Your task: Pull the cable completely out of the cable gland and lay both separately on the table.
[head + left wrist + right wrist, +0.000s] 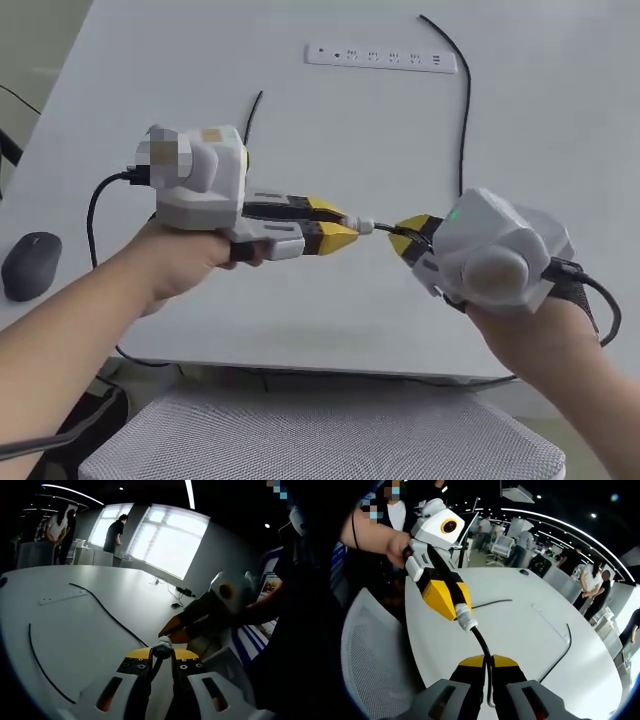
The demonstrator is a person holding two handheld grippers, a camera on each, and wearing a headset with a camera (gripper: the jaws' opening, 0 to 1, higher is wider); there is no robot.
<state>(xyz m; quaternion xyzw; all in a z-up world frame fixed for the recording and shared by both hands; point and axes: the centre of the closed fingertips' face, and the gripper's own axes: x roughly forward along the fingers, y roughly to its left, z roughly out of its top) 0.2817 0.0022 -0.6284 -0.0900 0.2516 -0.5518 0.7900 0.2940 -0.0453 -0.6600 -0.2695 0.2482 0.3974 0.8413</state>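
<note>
Running left to right between the two sets of jaws, one short straight line of gland and cable decides the pull. The cable gland (362,226) is at the left end, pinched at the tip of the left gripper (346,226). The cable (386,230) leaves the gland to the right and goes straight into the right gripper (408,237).

Both parts are held in the air over the near part of the table (330,120), and neither touches it. The left gripper view shows its yellow-tipped jaws closed on the small white gland, with the other gripper nosing in from the right. The right gripper view shows its jaws closed on the black cable, which passes between them and runs on toward the gripper body. I cannot tell where its loose end lies. How much cable sits inside the gland is also hidden, since the left jaws cover that side.

The grippers face each other nose to nose and roughly level, with their tips near one another. The left hand (185,262) comes in from the near left, holding its handle from below. The right hand (530,330) comes in from the near right, with the wrist turned inward.

The cable's long axis lines up with both grippers, so the pull looks best made along that line. That means drawing the right gripper away to the right while the left one holds the gland steady; a sideways tug could bind the cable in the gland
</note>
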